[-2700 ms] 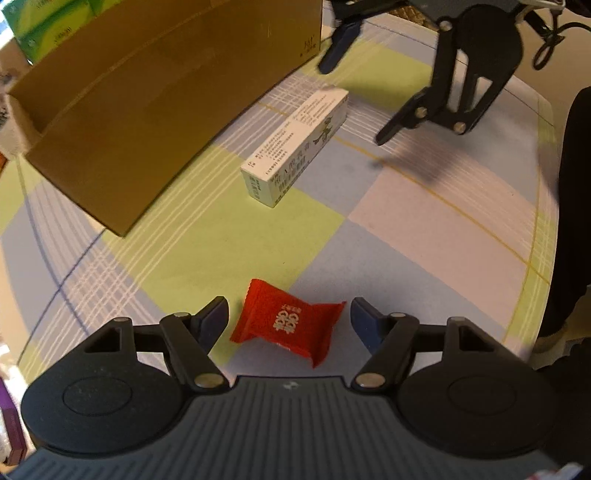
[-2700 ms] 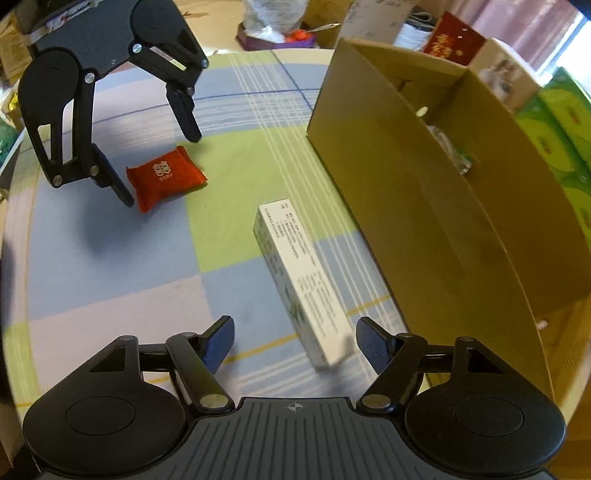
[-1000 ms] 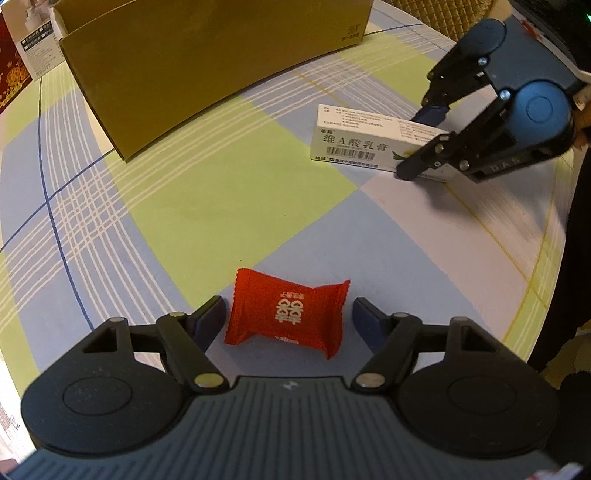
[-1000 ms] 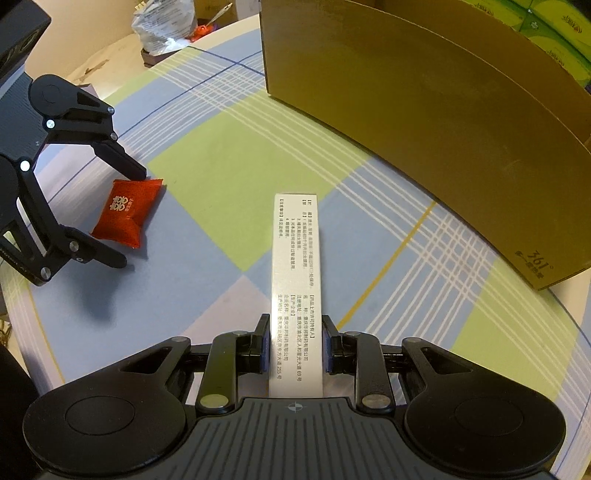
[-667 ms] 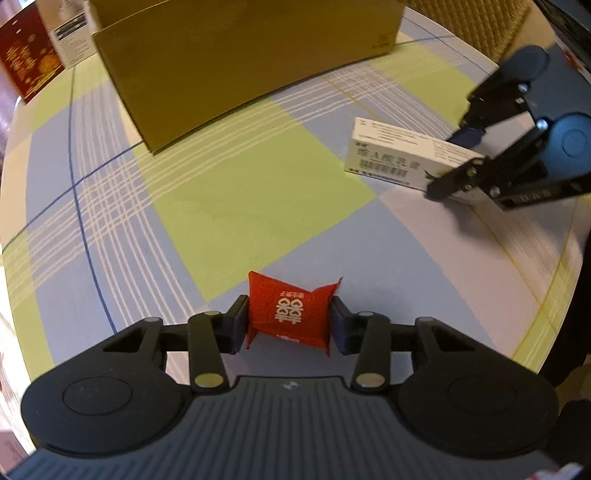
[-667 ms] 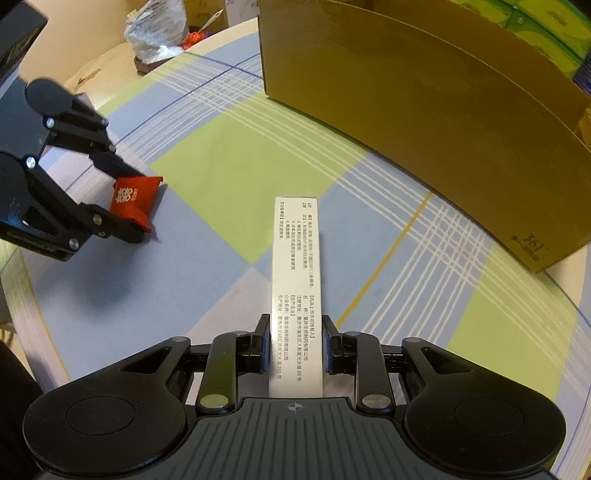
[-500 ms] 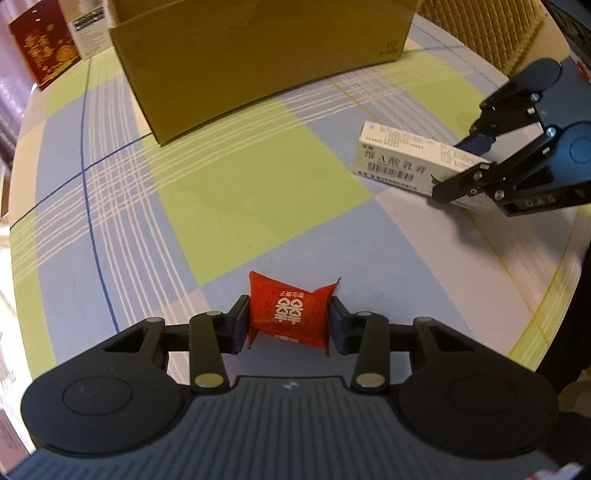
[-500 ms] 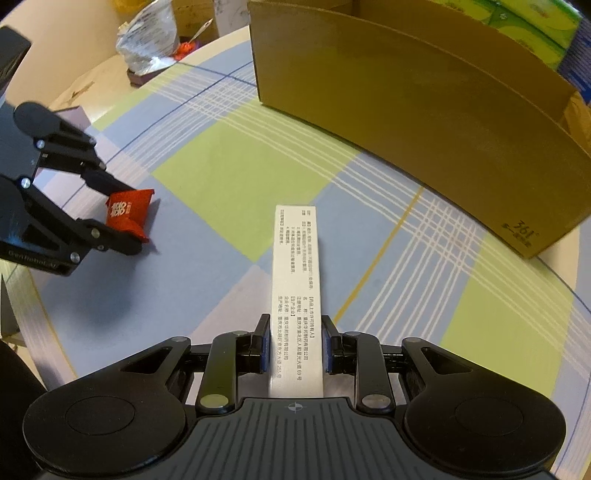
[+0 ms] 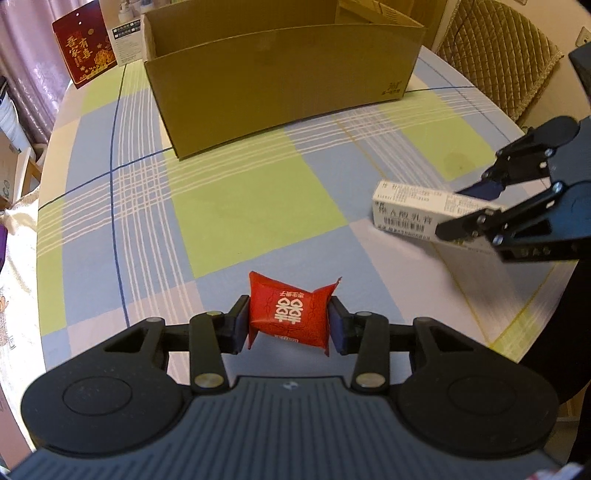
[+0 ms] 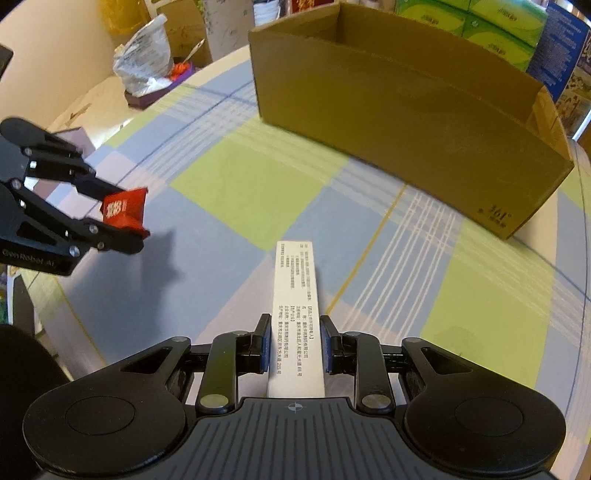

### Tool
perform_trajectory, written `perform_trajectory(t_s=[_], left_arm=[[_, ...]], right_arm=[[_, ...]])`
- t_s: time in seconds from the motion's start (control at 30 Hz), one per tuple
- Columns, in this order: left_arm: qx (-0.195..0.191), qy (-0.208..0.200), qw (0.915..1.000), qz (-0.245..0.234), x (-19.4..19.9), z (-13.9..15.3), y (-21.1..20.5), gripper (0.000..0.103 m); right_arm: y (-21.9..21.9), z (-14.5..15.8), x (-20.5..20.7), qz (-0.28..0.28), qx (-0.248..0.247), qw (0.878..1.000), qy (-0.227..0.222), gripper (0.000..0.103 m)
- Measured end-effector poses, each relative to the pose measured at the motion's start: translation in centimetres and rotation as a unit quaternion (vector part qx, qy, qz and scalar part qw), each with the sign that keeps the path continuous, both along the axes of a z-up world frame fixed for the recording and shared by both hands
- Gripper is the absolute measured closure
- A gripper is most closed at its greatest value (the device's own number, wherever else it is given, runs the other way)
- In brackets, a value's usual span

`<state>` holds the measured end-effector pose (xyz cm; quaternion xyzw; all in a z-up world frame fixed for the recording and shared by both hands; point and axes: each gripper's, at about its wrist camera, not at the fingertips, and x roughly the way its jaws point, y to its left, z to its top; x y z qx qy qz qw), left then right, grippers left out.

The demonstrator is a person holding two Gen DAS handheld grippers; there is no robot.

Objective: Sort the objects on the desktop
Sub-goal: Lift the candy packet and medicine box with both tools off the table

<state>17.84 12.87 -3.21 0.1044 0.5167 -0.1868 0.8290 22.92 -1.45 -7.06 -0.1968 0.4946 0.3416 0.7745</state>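
Observation:
My left gripper (image 9: 290, 320) is shut on a red candy packet (image 9: 290, 314) with white characters, held just above the checked tablecloth (image 9: 240, 206). From the right wrist view the same red packet (image 10: 123, 208) hangs off the cloth, casting a shadow. My right gripper (image 10: 293, 345) is shut on a long white medicine box (image 10: 295, 306) that points toward the open cardboard box (image 10: 406, 96). In the left wrist view the white box (image 9: 417, 216) is raised at the right, between the right gripper's fingers (image 9: 480, 188). The cardboard box (image 9: 280, 81) stands at the far side.
A red card (image 9: 85, 46) and a small printed box stand behind the cardboard box at the left. A quilted chair back (image 9: 498, 51) is beyond the table's right edge. Green tissue packs (image 10: 480, 26) and a plastic bag (image 10: 144, 66) lie beyond the table.
Both grippers shut on their objects about a second ago and have since lifted them off the cloth, nearing the cardboard box.

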Motion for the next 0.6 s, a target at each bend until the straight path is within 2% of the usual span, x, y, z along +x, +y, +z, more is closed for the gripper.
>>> perform_trajectory(t_s=[0.33,0.6], left_arm=[[-0.013,0.007,0.9999,0.004,0.7,-1.1,-0.6,0.065],[-0.016,0.013,0.9997,0.009,1.3,-2.0,-0.5,0.065]], right_arm=[[-0.6,-3.0,1.2,-0.033,-0.004,0.999,0.036,0.079],[1.3,-3.0,1.3,-0.008,-0.019,1.0,-0.008,0.08]])
